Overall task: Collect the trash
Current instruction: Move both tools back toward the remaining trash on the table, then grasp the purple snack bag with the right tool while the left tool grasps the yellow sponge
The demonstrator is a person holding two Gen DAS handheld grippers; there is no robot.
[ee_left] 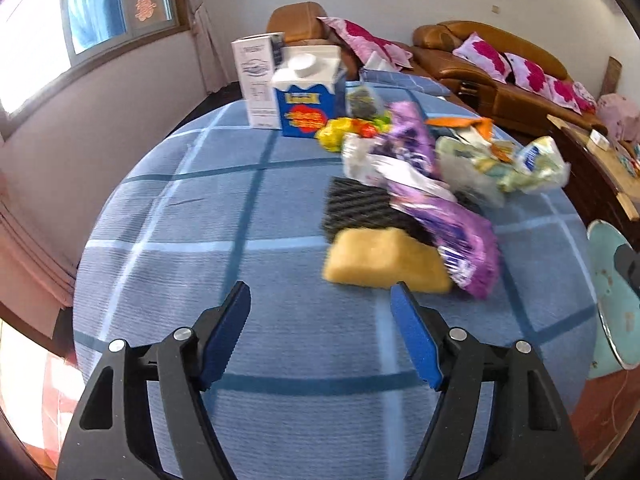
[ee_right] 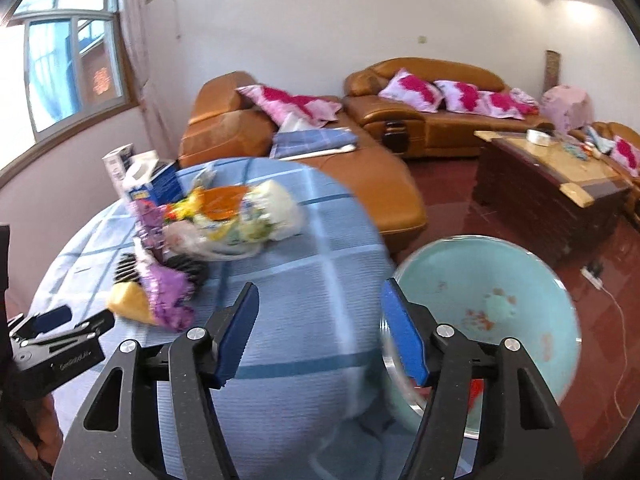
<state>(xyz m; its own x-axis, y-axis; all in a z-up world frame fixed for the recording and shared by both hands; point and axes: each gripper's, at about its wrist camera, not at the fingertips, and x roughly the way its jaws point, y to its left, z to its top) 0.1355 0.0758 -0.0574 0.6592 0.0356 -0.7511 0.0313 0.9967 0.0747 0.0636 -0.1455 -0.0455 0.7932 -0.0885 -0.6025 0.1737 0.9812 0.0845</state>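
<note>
A heap of trash lies on the round table with the blue checked cloth (ee_left: 248,240): a yellow sponge (ee_left: 384,264), a purple wrapper (ee_left: 452,232), a black ribbed piece (ee_left: 360,208), a clear plastic bag (ee_left: 520,164) and yellow wrappers (ee_left: 340,132). A blue carton (ee_left: 308,96) and a white box (ee_left: 256,80) stand upright behind it. My left gripper (ee_left: 322,286) is open just short of the sponge, holding nothing. My right gripper (ee_right: 320,284) is open over bare cloth, its right finger in front of the rim of a teal basin (ee_right: 500,280). The left gripper (ee_right: 80,318) shows at the left edge, near the sponge (ee_right: 128,300).
The teal basin (ee_left: 612,300) sits low beside the table's right edge. Brown leather sofas (ee_right: 420,120) with pink cushions line the far wall. A wooden coffee table (ee_right: 552,176) stands at right. A white power strip with its cable (ee_right: 596,280) lies on the red floor.
</note>
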